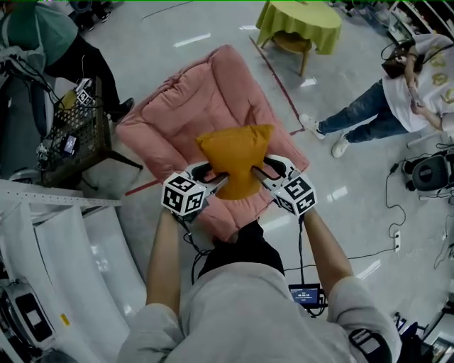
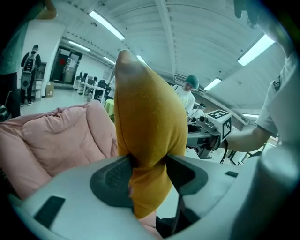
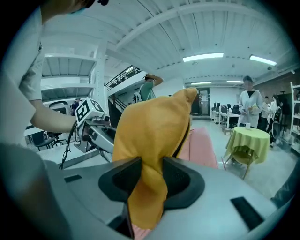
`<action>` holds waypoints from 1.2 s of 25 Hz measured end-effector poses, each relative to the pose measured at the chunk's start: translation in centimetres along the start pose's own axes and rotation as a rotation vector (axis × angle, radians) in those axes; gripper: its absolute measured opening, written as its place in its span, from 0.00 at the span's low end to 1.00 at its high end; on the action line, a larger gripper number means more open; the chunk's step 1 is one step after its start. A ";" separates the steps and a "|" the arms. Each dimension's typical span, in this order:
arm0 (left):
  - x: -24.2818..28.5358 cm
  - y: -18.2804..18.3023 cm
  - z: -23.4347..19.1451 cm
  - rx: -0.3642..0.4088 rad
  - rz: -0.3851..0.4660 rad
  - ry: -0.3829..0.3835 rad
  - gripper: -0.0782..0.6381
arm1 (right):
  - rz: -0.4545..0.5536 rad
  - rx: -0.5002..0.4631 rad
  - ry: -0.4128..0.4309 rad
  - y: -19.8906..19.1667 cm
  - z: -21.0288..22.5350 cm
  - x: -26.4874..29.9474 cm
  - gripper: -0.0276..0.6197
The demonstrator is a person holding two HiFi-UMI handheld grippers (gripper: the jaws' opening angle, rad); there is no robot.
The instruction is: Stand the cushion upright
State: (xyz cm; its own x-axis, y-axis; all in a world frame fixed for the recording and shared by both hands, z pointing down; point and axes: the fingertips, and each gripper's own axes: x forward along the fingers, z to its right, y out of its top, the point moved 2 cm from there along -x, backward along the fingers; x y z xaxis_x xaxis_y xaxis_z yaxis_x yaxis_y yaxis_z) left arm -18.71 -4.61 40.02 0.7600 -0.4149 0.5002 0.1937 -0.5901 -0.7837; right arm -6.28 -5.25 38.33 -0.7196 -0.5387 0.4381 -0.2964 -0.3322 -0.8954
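Left hand-held gripper clamps one lower side of the mustard cushion, and right hand-held gripper pinches the other. The cushion sits between them, just ahead, equally near both hands, over the pink quilted pad. Its long axis runs roughly upright from the pads. The fabric is soft and plush, bunched at the grips; the form is plump and pointed on top.

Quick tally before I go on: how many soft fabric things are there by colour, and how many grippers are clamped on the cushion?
Mustard-yellow fabric cushion: 1
Pink quilted pad: 1
Yellow-green tablecloth: 1
Hand-held gripper shut on the yellow cushion: 2, the left hand-held gripper and the right hand-held gripper
Total: 5
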 end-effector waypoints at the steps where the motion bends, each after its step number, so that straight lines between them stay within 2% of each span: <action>1: -0.6 0.1 0.5 -0.006 0.018 0.018 0.45 | -0.003 -0.014 0.007 0.4 -0.4 -0.3 0.27; 7: -2.5 0.5 2.3 -0.075 0.130 0.108 0.45 | 0.027 -0.088 0.074 2.6 -1.1 -1.3 0.27; 14: -1.2 1.8 4.2 -0.122 0.214 0.301 0.45 | 0.061 -0.187 0.248 3.6 1.6 -1.7 0.27; 20: 0.0 3.1 4.3 -0.151 0.292 0.424 0.45 | 0.076 -0.213 0.362 4.2 4.0 -0.9 0.27; 24: -0.3 2.3 4.7 -0.195 0.311 0.467 0.45 | 0.087 -0.211 0.396 4.0 3.6 -0.6 0.27; 30: -0.7 1.3 4.0 -0.208 0.336 0.497 0.45 | 0.083 -0.218 0.398 3.6 3.0 0.7 0.27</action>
State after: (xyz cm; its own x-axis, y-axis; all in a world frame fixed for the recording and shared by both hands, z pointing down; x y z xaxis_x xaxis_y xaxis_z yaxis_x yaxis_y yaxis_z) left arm -16.52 -2.31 37.15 0.3697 -0.8433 0.3900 -0.1681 -0.4735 -0.8646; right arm -5.97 -9.15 35.64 -0.9190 -0.2031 0.3380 -0.3224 -0.1066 -0.9406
